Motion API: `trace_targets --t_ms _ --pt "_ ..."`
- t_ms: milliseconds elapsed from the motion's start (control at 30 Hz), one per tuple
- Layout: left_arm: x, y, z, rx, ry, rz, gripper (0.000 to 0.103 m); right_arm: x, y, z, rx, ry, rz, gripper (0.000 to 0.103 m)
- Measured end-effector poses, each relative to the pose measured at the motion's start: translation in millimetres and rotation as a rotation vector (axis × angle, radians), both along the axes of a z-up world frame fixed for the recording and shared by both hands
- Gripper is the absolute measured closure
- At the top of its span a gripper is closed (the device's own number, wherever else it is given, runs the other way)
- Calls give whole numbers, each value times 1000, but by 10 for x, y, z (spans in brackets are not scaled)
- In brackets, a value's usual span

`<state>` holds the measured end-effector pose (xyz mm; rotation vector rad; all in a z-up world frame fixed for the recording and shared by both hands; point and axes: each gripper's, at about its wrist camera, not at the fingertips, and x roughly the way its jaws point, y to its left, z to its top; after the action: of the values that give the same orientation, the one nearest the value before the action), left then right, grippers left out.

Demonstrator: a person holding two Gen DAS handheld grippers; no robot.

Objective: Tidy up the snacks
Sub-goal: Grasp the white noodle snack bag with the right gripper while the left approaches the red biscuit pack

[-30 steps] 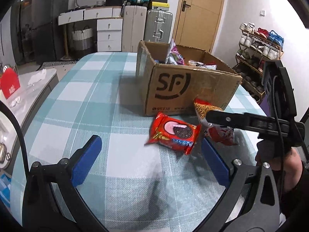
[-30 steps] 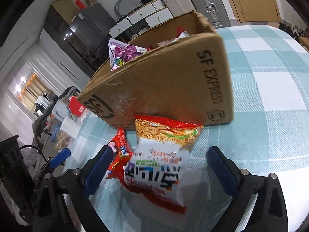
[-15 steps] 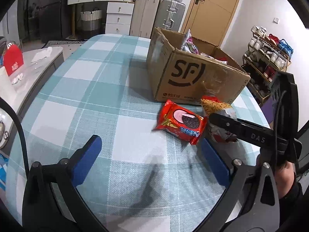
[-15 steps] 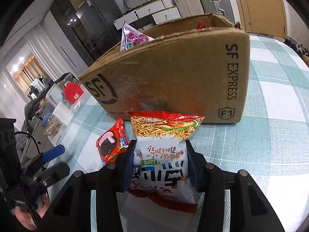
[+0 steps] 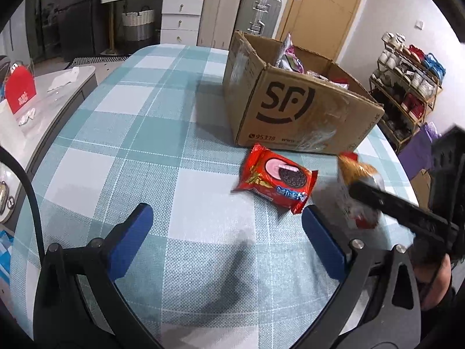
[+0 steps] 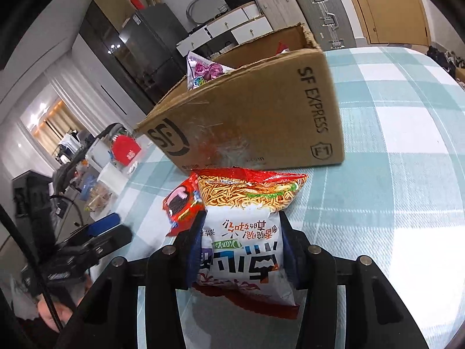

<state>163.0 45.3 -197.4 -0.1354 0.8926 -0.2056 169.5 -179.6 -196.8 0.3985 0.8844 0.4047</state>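
My right gripper (image 6: 241, 250) is clamped on the noodle snack bag (image 6: 247, 226), pads squeezing both sides of its white lower half; bag sticks out fwd w/ the noodle picture end farthest from me. My left gripper (image 5: 223, 232) hangs over the checked tablecloth (image 5: 139, 133), fingers (image 5: 130, 232) wide apart, nothing btwn them. Just past its right finger lies a red cookie pack (image 5: 276, 180), flat on the cloth, beside the noodle bag. Behind both, close to the cookie pack, sits the open cardboard box (image 5: 296, 110) w/ other snack bags poking above its rim, incl. a purple one (image 6: 203, 71). Far back: suitcases (image 5: 261, 11), white drawers (image 5: 180, 14), a shoe rack (image 5: 407, 87) at right.
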Motion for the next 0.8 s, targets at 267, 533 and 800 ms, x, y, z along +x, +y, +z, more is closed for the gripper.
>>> trace_targets --t_ms 267,533,800 --pt "223 -244 26 64 -3 -74 1 -284 -127 46 40 -62 -1 57" --pt "560 -524 -46 -8 80 -158 1 -330 -297 -8 96 -45 -25 57" --pt "820 -735 -258 40 182 -208 14 -410 -413 -2 155 -71 -41 57"
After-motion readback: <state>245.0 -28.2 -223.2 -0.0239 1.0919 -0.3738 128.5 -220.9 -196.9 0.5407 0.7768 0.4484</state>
